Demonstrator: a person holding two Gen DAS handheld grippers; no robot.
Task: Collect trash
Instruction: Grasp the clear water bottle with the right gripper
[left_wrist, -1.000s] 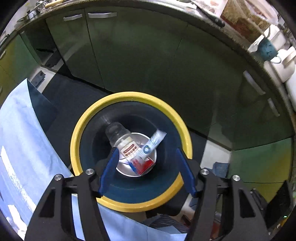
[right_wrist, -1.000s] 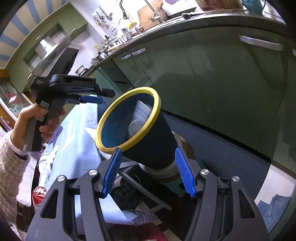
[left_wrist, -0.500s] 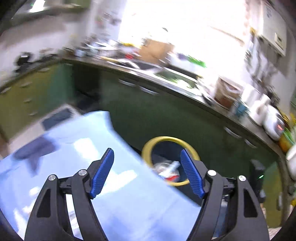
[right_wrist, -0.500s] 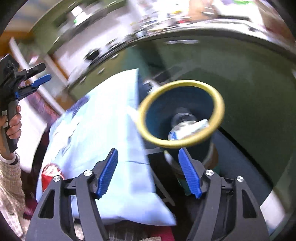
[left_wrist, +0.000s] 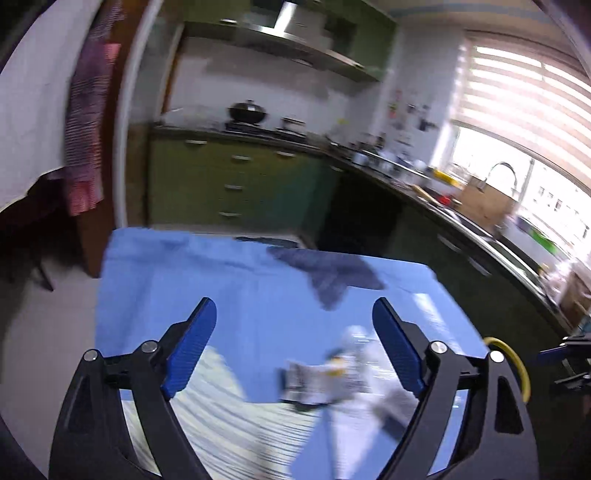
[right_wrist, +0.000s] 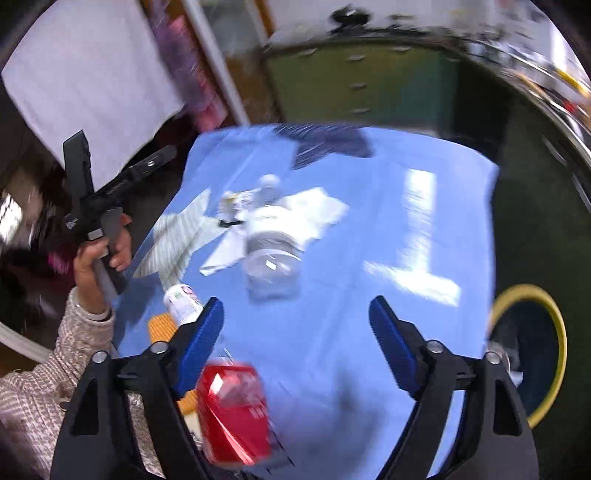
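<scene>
The left tongs (left_wrist: 294, 347) stand wide apart with nothing between the blue pads; their jaws have just been opening. The right tongs (right_wrist: 296, 347) are likewise spread wide and empty, also having just been opening.

Both hang above the table (right_wrist: 369, 258), which is draped in a light blue cloth and serves here as the landmark. Near its middle lies a clear plastic bottle (right_wrist: 271, 258) on its side, resting on crumpled white paper (right_wrist: 314, 214); just beyond the bottle sits a small blurred wrapper (right_wrist: 232, 201). In the left wrist view that same litter (left_wrist: 332, 373) shows as a pale smear just inside the right pad.

On the table's near left edge lies a red packet (right_wrist: 232, 410), partly behind the right tongs' left finger, and beside it a white can with green print (right_wrist: 183, 302). A dark patch of cloth (right_wrist: 328, 144) lies at the far edge.

Off the table's right side stands the bin (right_wrist: 528, 350), dark with a yellow rim, with some trash inside. At the table's left side a hand (right_wrist: 98, 254) in a knitted sleeve grips the left tool's handle.
</scene>
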